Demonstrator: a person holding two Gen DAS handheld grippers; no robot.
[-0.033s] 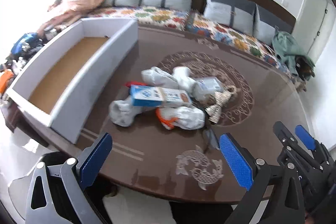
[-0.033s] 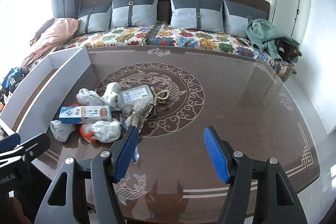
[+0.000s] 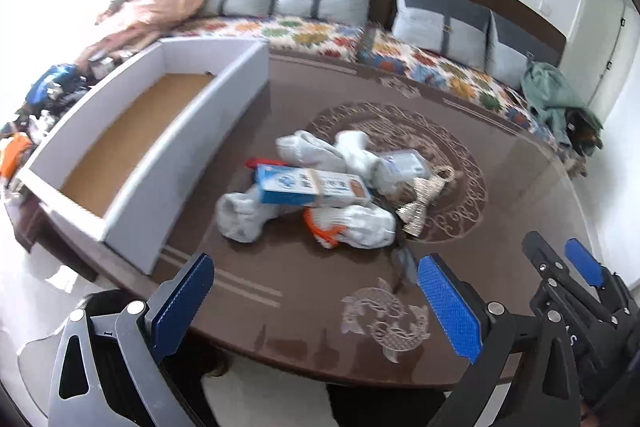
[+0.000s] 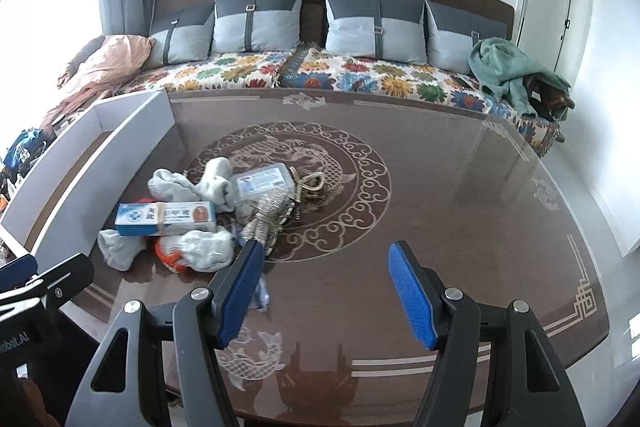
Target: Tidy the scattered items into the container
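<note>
A heap of loose items lies mid-table: a blue-and-white toothpaste box (image 3: 312, 185) (image 4: 166, 219), white socks (image 3: 240, 215) (image 4: 216, 183), a white glove with an orange cuff (image 3: 352, 227) (image 4: 200, 251), a clear plastic case (image 3: 402, 165) (image 4: 264, 181) and a silver bow (image 3: 422, 203) (image 4: 268, 219). Left of the heap stands the long white container (image 3: 188, 155) (image 4: 100, 171) with a bare brown floor. My left gripper (image 3: 315, 261) is open above the near table edge, short of the heap. My right gripper (image 4: 326, 247) is open too, right of the heap, holding nothing.
The brown glass-topped table (image 3: 280, 299) has a fish inlay by its near edge. A small clear wrapper (image 4: 260, 293) lies just in front of the heap. A sofa (image 4: 360, 75) with grey cushions and a green garment (image 4: 508, 67) runs along the far side. Clutter (image 3: 52, 87) sits beyond the container.
</note>
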